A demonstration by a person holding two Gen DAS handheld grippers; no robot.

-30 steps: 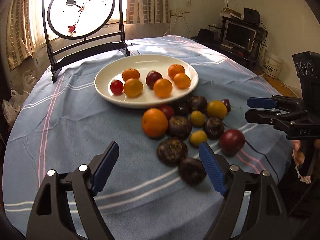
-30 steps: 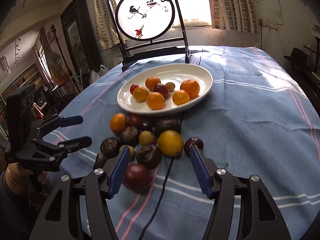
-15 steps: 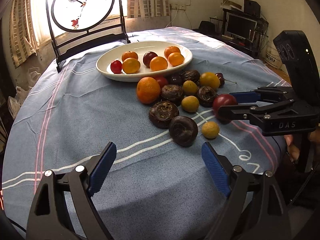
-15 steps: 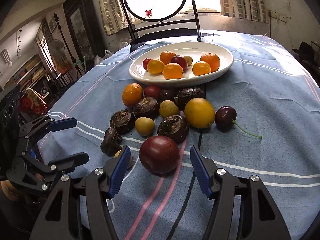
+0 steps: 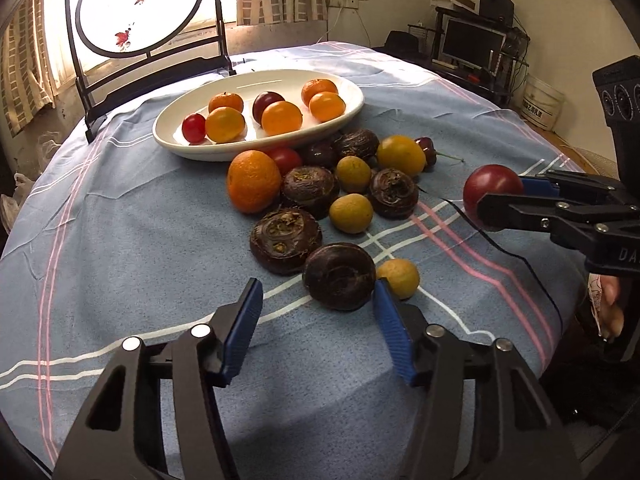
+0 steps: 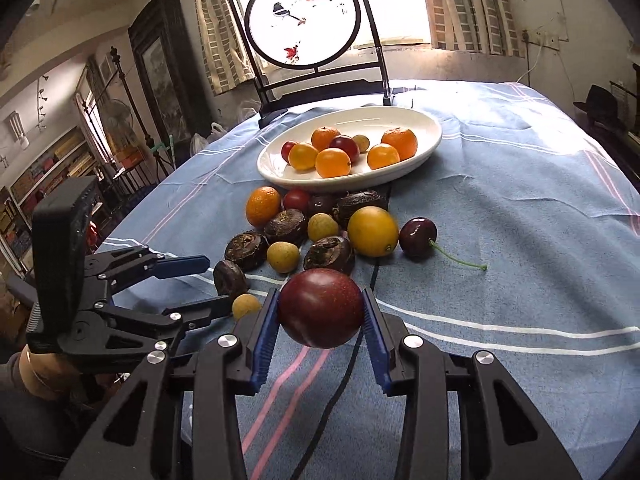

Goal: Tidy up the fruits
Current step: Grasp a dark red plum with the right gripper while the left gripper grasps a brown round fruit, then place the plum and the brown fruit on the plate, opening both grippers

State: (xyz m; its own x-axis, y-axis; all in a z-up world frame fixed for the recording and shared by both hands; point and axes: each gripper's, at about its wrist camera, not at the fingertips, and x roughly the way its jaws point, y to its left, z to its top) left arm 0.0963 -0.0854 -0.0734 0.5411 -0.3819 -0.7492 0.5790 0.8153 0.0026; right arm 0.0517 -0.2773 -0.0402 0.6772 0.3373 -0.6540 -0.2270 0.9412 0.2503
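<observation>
I am clamping my right gripper (image 6: 321, 318) on the dark red plum (image 6: 320, 309), angled down near the table's (image 6: 520, 208) near edge. My left gripper (image 5: 316, 320), also tilted down, has just been closing; its jaws are standing apart, the dark water chestnut (image 5: 339, 276) just ahead.

Both grippers are built alike: black angular plastic frames with triangular cut-outs, silver round screw heads at the pivots, and ribbed blue pads lining the inner faces of the jaws. The left gripper (image 5: 316, 326) shows two screws on each arm in its own view; from the right wrist it also carries a black boxy camera housing on top. The right gripper (image 6: 320, 338) has the same four screws, and from the left wrist white letters "DA" show on its body, below a black housing with round lenses.
</observation>
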